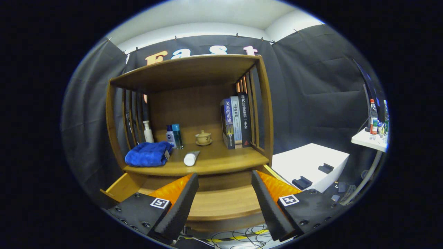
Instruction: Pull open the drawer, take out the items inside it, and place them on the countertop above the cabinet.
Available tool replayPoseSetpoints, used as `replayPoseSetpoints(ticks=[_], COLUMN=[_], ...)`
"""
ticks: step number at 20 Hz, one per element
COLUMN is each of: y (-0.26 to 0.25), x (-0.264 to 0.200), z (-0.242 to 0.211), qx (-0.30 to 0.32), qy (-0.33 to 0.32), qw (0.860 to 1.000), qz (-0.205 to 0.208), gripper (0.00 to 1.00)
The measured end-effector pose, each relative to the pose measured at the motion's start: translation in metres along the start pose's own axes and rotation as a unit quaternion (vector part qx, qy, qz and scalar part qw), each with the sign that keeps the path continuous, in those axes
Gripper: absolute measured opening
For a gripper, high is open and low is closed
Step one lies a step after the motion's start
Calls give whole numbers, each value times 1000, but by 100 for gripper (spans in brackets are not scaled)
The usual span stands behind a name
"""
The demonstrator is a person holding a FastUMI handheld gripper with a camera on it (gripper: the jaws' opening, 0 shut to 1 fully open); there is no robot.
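Drawer pulled open below the worktop, fingers spread and holding nothing.

The gripper (225, 200) hangs over the open drawer (221, 204), its fingers (178, 204) spread wide with bare drawer floor between them; whatever lies under the fingers I cannot tell. The drawer's left wall (116, 188) juts out past the cabinet (187, 103) front. Just beyond the fingertips runs the front edge of the worktop (221, 159). On it, a white tube (191, 158) lies near the front edge, a folded blue towel (148, 154) fills the left front corner, two small bottles (174, 136) and a white pump bottle (148, 131) stand behind it, a lidded cup (203, 137) sits mid-back, and books (236, 121) stand against the right slatted side. Open worktop remains at centre and right front. A white box (309, 166) stands right of the cabinet.
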State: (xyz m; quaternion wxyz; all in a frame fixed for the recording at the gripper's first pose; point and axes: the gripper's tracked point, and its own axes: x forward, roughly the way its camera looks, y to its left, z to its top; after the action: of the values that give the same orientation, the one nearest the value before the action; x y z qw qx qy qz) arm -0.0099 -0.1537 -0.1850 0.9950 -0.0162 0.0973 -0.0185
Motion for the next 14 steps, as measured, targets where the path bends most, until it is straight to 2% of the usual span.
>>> replayPoseSetpoints(ticks=[9,14], y=[-20,-21], x=[-24,-18], z=[-73,-104], qx=[1,-9], qy=[31,55], qw=[999,998], qz=[-23,-26], gripper=[98,98])
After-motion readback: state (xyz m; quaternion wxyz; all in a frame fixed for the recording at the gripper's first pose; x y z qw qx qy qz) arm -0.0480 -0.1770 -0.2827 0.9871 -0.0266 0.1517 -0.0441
